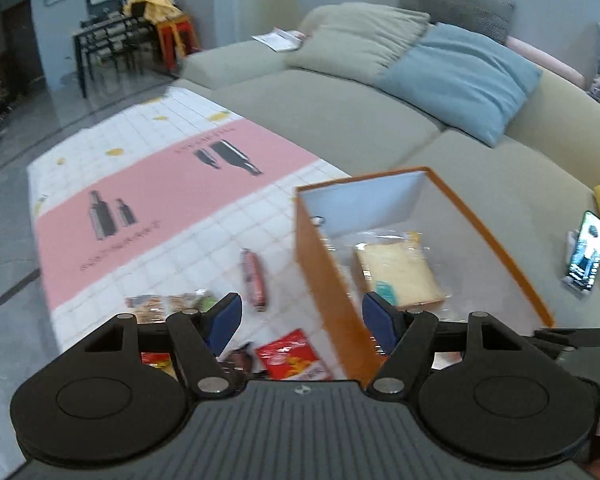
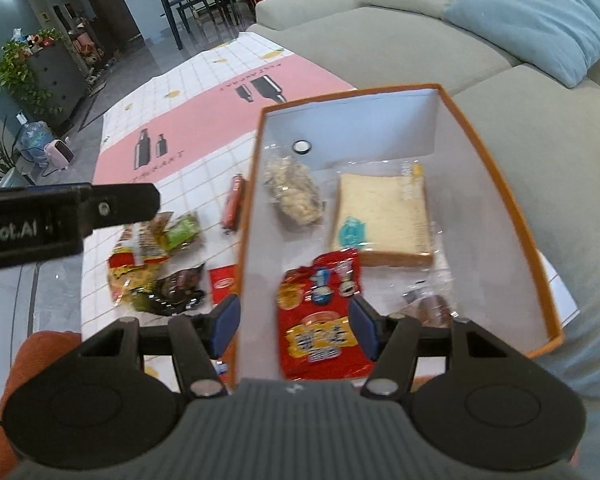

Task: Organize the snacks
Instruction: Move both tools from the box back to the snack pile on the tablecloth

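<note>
An orange box point(image 2: 500, 184) with a white inside stands on the table's right end. It holds a bagged bread slice point(image 2: 384, 220), a puffed-rice bag point(image 2: 296, 196), a brown wrapped snack point(image 2: 432, 308) and a red packet point(image 2: 320, 320). My right gripper point(image 2: 294, 326) hangs open over the box's near end. The red packet lies between its blue pads, and the left pad stands clear of it, outside the box wall. My left gripper point(image 1: 302, 320) is open and empty above the box's left wall point(image 1: 328, 280). A red sausage point(image 1: 254, 280) and another red packet point(image 1: 292, 356) lie on the cloth.
Several loose snack packs point(image 2: 156, 264) are heaped on the pink-and-white tablecloth point(image 1: 160, 184) left of the box. A grey sofa point(image 1: 340, 112) with cushions runs behind and to the right. A phone on a stand point(image 1: 586, 252) sits on the sofa seat.
</note>
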Demonstrator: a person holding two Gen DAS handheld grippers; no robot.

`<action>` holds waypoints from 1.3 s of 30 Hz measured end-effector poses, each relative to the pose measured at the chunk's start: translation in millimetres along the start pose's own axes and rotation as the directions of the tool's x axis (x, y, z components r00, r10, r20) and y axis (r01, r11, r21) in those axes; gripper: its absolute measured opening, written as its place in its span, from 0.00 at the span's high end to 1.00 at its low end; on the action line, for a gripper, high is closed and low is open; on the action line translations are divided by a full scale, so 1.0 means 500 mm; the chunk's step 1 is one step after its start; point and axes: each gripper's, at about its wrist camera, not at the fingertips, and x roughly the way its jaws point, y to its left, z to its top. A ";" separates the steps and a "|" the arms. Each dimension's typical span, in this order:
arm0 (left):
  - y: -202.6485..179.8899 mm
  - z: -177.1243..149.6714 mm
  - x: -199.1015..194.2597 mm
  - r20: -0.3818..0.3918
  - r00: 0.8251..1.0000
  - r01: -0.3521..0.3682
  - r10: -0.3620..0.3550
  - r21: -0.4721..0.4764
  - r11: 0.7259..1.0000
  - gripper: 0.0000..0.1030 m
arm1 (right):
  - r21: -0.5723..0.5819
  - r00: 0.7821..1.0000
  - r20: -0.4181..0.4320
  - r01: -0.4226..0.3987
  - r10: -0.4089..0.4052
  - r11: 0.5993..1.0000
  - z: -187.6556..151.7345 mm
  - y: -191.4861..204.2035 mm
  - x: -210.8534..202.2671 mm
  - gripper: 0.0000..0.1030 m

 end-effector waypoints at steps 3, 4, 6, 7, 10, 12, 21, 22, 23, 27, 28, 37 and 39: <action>0.036 -0.019 -0.019 0.052 0.999 0.009 -0.007 -0.037 0.999 0.21 | 0.000 1.000 0.007 -0.008 0.008 1.000 -0.014 0.029 -0.004 0.43; 0.048 -0.027 -0.026 0.058 0.998 0.015 -0.012 -0.058 0.998 0.21 | -0.002 1.000 0.010 -0.010 0.010 1.000 -0.017 0.039 -0.005 0.43; 0.076 -0.041 -0.036 0.065 0.998 0.026 -0.019 -0.107 0.994 0.21 | -0.012 1.000 0.019 -0.010 0.011 1.000 -0.025 0.060 -0.007 0.43; 0.094 -0.051 -0.039 0.066 0.998 0.025 -0.016 -0.133 0.991 0.20 | -0.019 1.000 0.024 -0.013 0.013 1.000 -0.029 0.069 -0.008 0.43; 0.140 -0.081 -0.042 0.048 0.999 -0.001 0.010 -0.173 0.985 0.20 | -0.052 0.999 0.048 -0.025 0.027 0.998 -0.045 0.100 -0.013 0.42; 0.168 -0.098 -0.039 0.034 0.999 -0.022 0.029 -0.196 0.980 0.20 | -0.078 0.997 0.062 -0.038 0.043 0.996 -0.056 0.116 -0.012 0.42; 0.224 -0.169 -0.021 -0.016 0.997 -0.083 0.082 -0.134 0.987 0.20 | -0.196 0.993 0.090 -0.064 0.083 0.979 -0.085 0.194 0.030 0.42; 0.230 -0.171 -0.015 -0.030 0.996 -0.084 0.081 -0.132 0.988 0.20 | -0.220 0.993 0.088 -0.061 0.082 0.974 -0.086 0.205 0.038 0.42; 0.235 -0.173 -0.009 -0.044 0.996 -0.087 0.082 -0.132 0.987 0.20 | -0.238 0.993 0.083 -0.059 0.081 0.969 -0.087 0.213 0.045 0.42; 0.242 -0.176 0.009 -0.050 0.997 -0.064 0.060 -0.102 0.993 0.20 | -0.291 0.996 0.054 -0.056 0.075 0.955 -0.082 0.236 0.081 0.42; 0.244 -0.174 0.015 -0.048 0.997 -0.063 0.059 -0.091 0.994 0.20 | -0.295 0.996 0.048 -0.055 0.072 0.954 -0.079 0.239 0.091 0.42; 0.272 -0.151 0.086 -0.096 0.995 -0.050 0.036 -0.145 0.988 0.20 | -0.338 0.998 -0.019 -0.058 0.054 0.940 -0.042 0.263 0.197 0.39; 0.275 -0.149 0.098 -0.105 0.993 -0.063 0.049 -0.136 0.989 0.20 | -0.318 0.997 -0.040 -0.069 0.059 0.946 -0.036 0.261 0.222 0.34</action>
